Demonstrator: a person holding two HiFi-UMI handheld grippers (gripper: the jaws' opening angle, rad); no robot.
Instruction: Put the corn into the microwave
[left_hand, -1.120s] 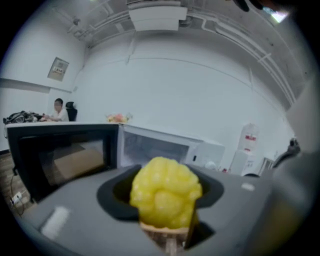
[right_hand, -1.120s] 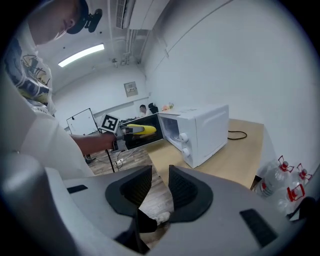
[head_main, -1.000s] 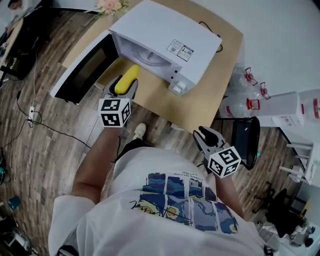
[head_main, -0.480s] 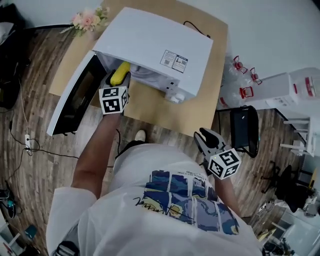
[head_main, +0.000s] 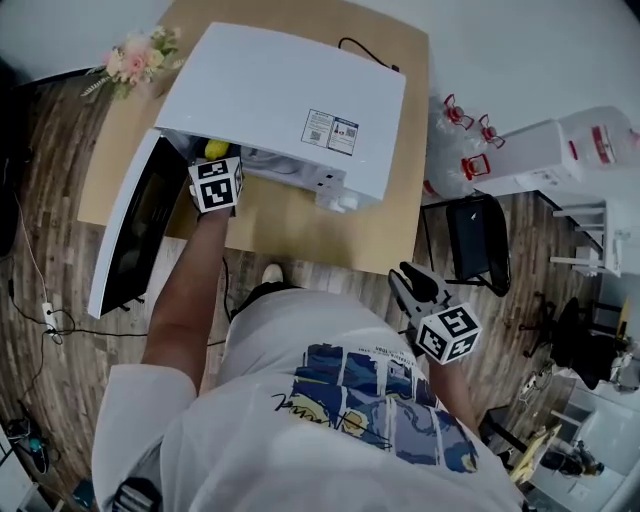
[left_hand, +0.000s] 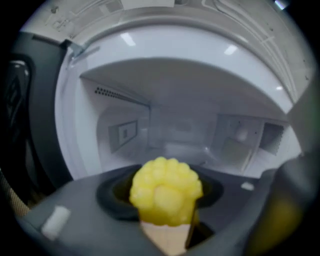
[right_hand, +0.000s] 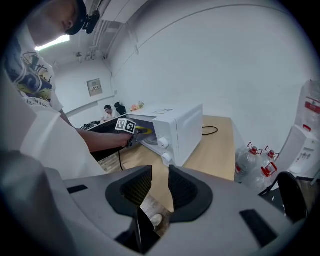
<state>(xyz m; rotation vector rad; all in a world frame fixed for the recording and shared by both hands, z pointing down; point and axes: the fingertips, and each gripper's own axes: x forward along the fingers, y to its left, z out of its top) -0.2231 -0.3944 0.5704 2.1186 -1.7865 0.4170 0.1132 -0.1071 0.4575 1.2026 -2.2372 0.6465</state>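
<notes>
Left gripper (head_main: 214, 160), jaws clamping corn (left_hand: 166, 187), has reached the microwave (head_main: 290, 90); right gripper (head_main: 410, 283) jaws apart, empty.

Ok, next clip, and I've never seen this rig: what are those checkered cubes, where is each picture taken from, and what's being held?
No robot here: a person holds a two-jaw gripper in each hand, and each marker cube is part of its gripper. The head view looks down from the person's head; the two gripper views look along each gripper's jaws. On the wooden table stands a white microwave, door open, with flowers beside. The left gripper grips a yellow corn cob at the microwave's mouth. The right gripper hangs by the person's side, jaws slightly apart, empty.
</notes>
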